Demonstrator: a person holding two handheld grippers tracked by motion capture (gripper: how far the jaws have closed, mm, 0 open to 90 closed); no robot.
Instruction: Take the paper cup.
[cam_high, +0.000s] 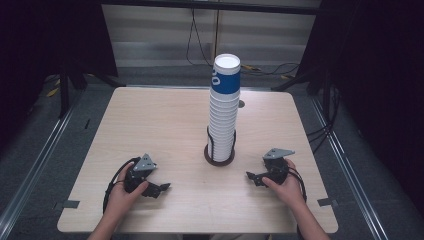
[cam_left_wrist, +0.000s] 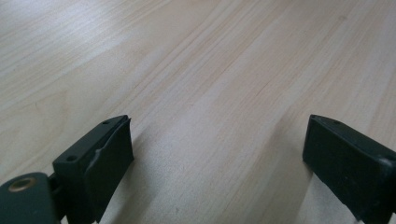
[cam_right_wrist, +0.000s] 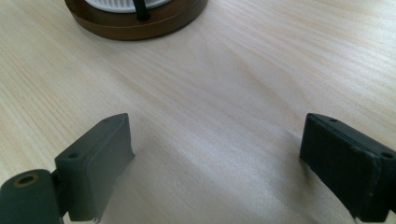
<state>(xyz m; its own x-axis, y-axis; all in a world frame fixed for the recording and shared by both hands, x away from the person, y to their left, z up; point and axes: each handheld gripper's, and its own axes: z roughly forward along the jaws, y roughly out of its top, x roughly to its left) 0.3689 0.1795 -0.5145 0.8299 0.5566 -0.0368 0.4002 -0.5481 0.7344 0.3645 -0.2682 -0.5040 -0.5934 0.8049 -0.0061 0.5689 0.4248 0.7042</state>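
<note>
Tall stack of white paper cups (cam_high: 223, 120), nested one inside another, capped by a cup with a blue band (cam_high: 226, 80); standing upright at the middle of the pale wooden desk (cam_high: 165, 120), slightly toward the far edge. Long axis vertical, with a faint lean as the stack rises; topmost cup showing a flat white face upward, so mouths probably pointing down, though hard to tell for sure. Seated in a round dark brown wooden base (cam_high: 219, 156) with thin black upright rods (cam_high: 210, 142) hugging the lowest cups, most likely there to keep so tall a column from toppling and to hold it centred for picking from the top.

Right hand-held gripper (cam_high: 251, 175) resting low on the desk near the base, right of it, jaws spread wide with nothing between them, aimed inward toward the base (cam_right_wrist: 135, 18). Left hand-held gripper (cam_high: 164, 188) likewise low on the desk, to the left and well apart from the stack, jaws wide apart over bare wood. Both parked symmetrically at the near side, seemingly a ready pose, leaving the stack untouched and free on all sides.
</note>
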